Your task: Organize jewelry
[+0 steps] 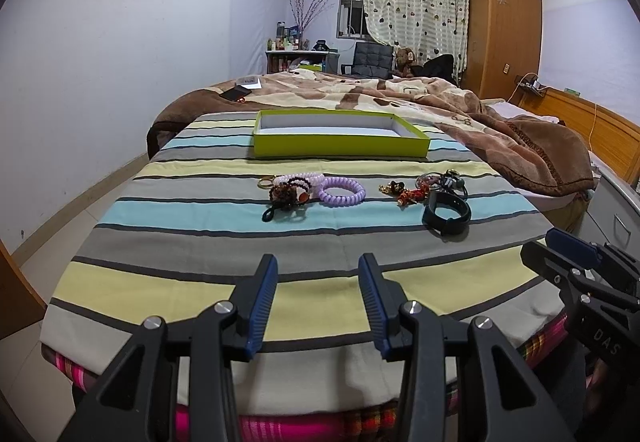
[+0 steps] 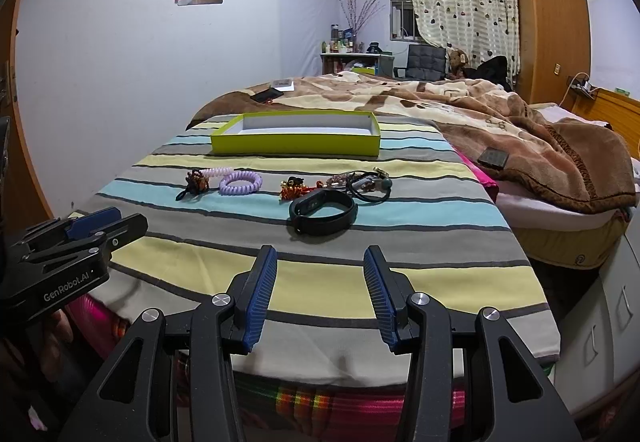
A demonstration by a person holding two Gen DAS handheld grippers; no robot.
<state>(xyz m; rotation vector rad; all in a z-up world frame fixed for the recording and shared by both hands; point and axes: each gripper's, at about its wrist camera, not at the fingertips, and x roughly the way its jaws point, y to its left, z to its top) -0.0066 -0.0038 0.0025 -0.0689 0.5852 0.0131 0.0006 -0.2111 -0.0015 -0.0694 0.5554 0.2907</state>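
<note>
Left wrist view: left hand-held gripper (image 1: 318, 266) spread wide, nothing between jaws, hovering over near edge of striped cloth (image 1: 200, 254) on bed. Right hand-held gripper (image 2: 320, 258) likewise spread, empty. Jewelry in two clusters mid-cloth: purple coil band (image 1: 343, 192), black wristband (image 2: 323, 211). Green tray (image 2: 296, 144) beyond, empty. Advice: take one piece at a time, nearest first, pinch rim, avoid snagging tangled neighbours.

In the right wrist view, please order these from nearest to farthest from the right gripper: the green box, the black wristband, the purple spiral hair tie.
From the right gripper, open and empty:
1. Black wristband, just ahead, near the middle.
2. Purple spiral hair tie, further back, to the left.
3. Green box, farthest, beyond all the jewelry, open and empty.
</note>
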